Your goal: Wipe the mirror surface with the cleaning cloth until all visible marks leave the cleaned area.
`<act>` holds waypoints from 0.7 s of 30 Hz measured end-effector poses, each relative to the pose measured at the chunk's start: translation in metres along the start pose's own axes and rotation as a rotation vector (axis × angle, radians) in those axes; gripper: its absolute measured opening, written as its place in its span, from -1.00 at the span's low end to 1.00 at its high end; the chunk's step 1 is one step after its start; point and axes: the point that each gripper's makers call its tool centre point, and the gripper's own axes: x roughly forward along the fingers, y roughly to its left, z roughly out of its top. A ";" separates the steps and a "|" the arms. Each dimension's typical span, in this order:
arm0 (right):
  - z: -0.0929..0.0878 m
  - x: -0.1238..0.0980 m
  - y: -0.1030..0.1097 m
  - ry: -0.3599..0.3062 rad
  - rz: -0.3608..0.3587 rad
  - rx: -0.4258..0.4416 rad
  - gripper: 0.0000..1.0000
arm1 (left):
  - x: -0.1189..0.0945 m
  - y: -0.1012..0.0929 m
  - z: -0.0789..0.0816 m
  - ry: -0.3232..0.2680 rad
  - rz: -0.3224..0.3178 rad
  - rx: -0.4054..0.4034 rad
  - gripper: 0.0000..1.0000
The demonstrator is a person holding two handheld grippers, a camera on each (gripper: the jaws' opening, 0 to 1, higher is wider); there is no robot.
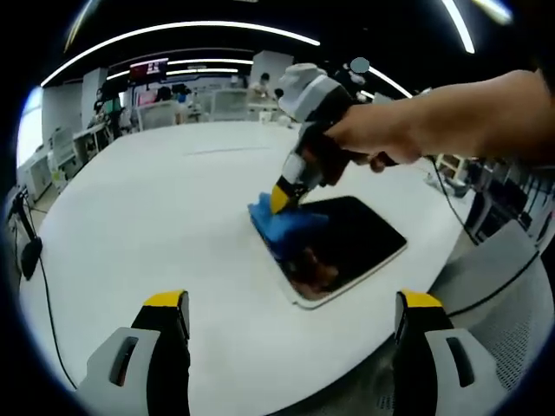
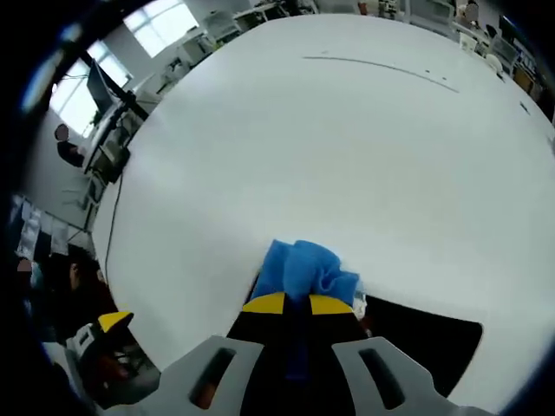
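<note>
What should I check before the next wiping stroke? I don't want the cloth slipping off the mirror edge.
1. Right gripper clamped on the blue cloth: ok.
2. Cloth on the mirror: partly; it overhangs the far corner onto the table.
3. Mirror fully on the table: ok.
4. Left gripper open and clear of the mirror: ok.
5. Marks gone: cannot tell; reflections hide the surface.

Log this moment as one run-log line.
right gripper: shut on blue cloth | cloth: on mirror edge | left gripper: open, hovering | table
</note>
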 end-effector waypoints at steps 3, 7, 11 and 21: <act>0.000 -0.001 0.003 0.001 0.003 -0.003 -0.95 | 0.000 0.000 -0.001 0.004 -0.002 0.002 0.98; 0.001 0.000 0.003 -0.004 -0.001 -0.009 -0.96 | 0.000 -0.001 0.000 0.002 -0.001 0.009 0.98; 0.002 0.000 0.006 -0.006 0.001 -0.010 -0.96 | 0.000 0.001 0.000 0.000 0.005 0.001 0.98; 0.005 0.004 0.006 -0.014 0.008 -0.037 -0.96 | 0.001 0.002 -0.001 0.000 0.006 0.005 0.98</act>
